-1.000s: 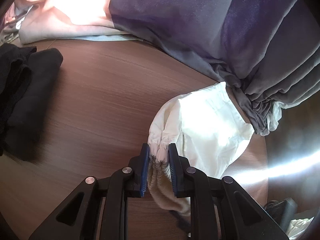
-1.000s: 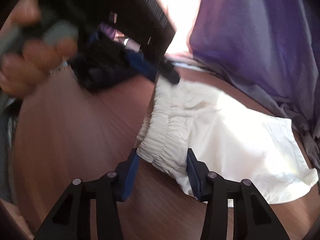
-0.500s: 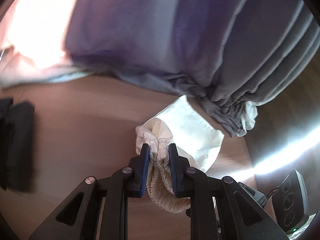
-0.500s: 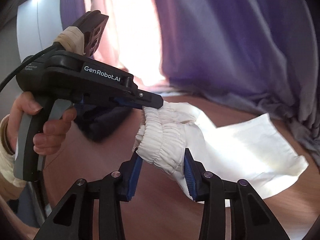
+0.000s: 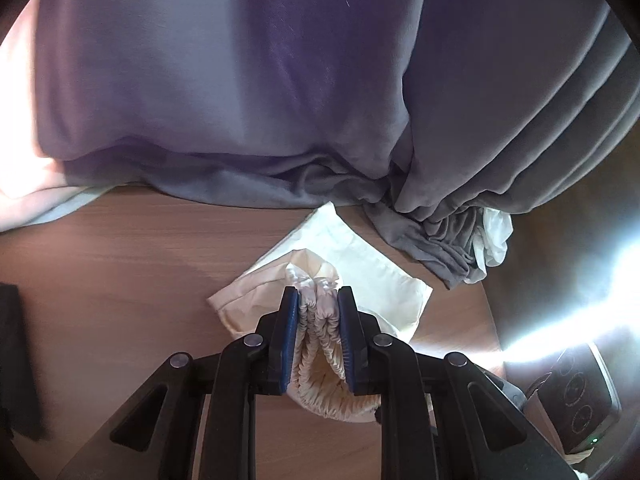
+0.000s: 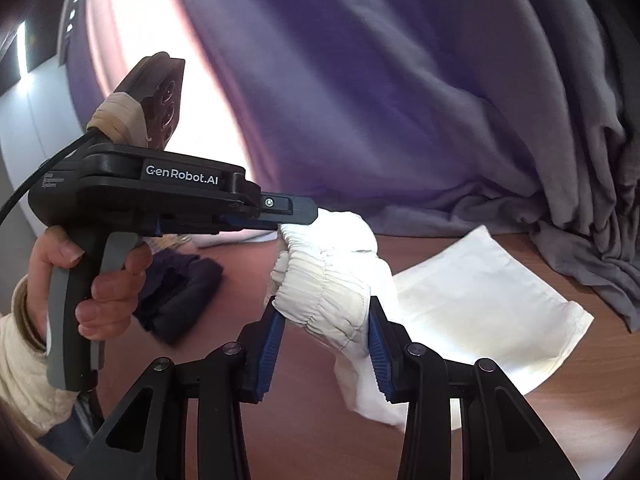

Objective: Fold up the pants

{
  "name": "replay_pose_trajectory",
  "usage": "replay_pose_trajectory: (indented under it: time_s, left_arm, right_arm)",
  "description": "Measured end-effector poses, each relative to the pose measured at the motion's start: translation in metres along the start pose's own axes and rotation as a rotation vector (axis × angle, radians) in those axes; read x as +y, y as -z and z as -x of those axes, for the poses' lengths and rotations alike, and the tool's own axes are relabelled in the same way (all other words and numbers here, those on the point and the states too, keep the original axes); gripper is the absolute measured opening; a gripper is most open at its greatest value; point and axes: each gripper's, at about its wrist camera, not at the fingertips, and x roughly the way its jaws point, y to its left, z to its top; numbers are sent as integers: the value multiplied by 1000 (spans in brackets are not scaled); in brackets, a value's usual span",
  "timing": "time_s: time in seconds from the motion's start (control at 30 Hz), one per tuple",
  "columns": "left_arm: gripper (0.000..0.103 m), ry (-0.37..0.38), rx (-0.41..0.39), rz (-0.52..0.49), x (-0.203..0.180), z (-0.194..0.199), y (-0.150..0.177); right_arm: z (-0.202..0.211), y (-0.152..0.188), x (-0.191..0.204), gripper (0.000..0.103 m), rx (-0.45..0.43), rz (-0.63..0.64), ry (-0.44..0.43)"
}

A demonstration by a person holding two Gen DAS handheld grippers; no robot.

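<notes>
My left gripper (image 5: 318, 300) is clenched on a bunched stretch of the elastic waistband of the white pants (image 5: 360, 280), the gathers pinched between both blue pads. My right gripper (image 6: 324, 320) clamps another stretch of the same waistband, its pads pressing the fabric from both sides. The waistband is lifted off the wooden table (image 5: 140, 260), while the legs trail flat on it towards the grey curtain (image 5: 280, 80). Only the right wrist view shows my left hand (image 6: 100, 280) around the left gripper's handle, with its cream sleeve (image 6: 24, 360), and a dark folded garment (image 6: 176, 292) on the table beyond. Only the left wrist view shows a small black device with round buttons (image 5: 580, 396) at the lower right edge.
</notes>
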Motion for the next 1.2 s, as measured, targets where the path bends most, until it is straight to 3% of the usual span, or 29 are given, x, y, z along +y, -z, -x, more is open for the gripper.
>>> replay_pose_trajectory:
  time_s: [0.23,0.37,0.47,0.57,0.7,0.8,0.93,1.07,1.2]
  left_arm:
    - [23,-10,55,-15,-28,-51,-24]
    - [32,15,59,-18,-38,-76,-35]
    - [41,-21,20,-40,-42,-80,-38]
    - [44,-40,14,-76,-43,-82,-28]
    - [44,-74,39,-135,-44,-89,0]
    - [44,-83,32,-181,-48,-93,22]
    - [44,-82,28,-212,-50,-105,51]
    - [44,-82,39,-210,-48,-115,68]
    - [44,-62,-16,-270,-50,-111,60]
  right_arm:
    - [-6,-5,-52,42,4,-72,32]
    - [-17,-5,-93,42,18,-154,46]
    - [-26,-2,-116,42,42,-188,75]
    - [-36,3,-140,46,60,-218,102]
    - [-29,5,-151,70,5,-209,231]
    - [-17,4,-149,73,-38,-155,283]
    - [-12,6,-151,81,-21,-118,320]
    - [-18,13,-176,81,-2,-222,275]
    - [-28,21,-183,81,-22,-320,254]
